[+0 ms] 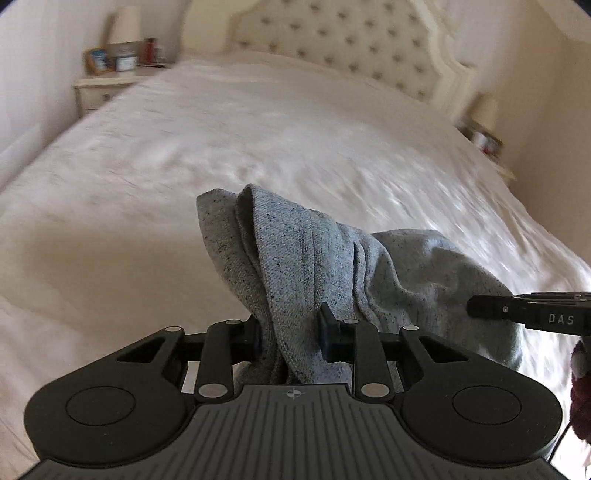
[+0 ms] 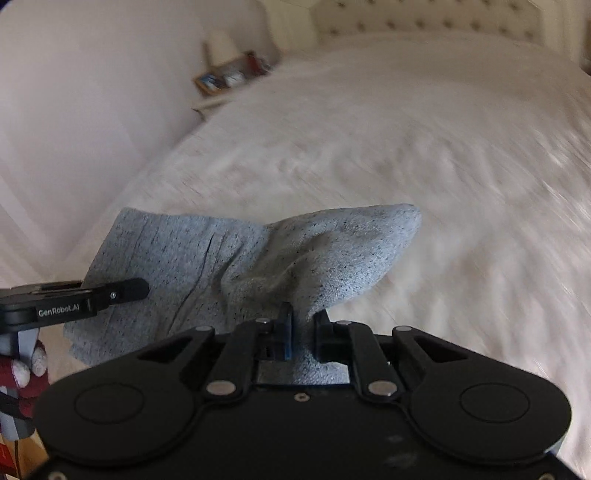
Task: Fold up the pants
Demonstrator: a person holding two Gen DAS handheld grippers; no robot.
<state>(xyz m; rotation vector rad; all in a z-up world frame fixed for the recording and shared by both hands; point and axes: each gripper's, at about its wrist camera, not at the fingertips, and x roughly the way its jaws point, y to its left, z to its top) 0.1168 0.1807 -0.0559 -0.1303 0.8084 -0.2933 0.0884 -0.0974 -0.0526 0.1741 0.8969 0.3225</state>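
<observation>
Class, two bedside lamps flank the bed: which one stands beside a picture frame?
The lamp on the picture's left side of the bed; a picture frame sits beside it, none by the other lamp.

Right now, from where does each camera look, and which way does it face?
Left wrist: on the left gripper, facing up the bed to the headboard; right gripper enters at right.
Right wrist: on the right gripper, facing across the bed; left gripper enters at left.
Shared: grey pants, clamped by both.

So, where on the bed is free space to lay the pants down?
The white bed is bare from the grey pants up to the headboard. The nightstand with the lamp is crowded. Both grippers, left and right, grip the pants.
</observation>
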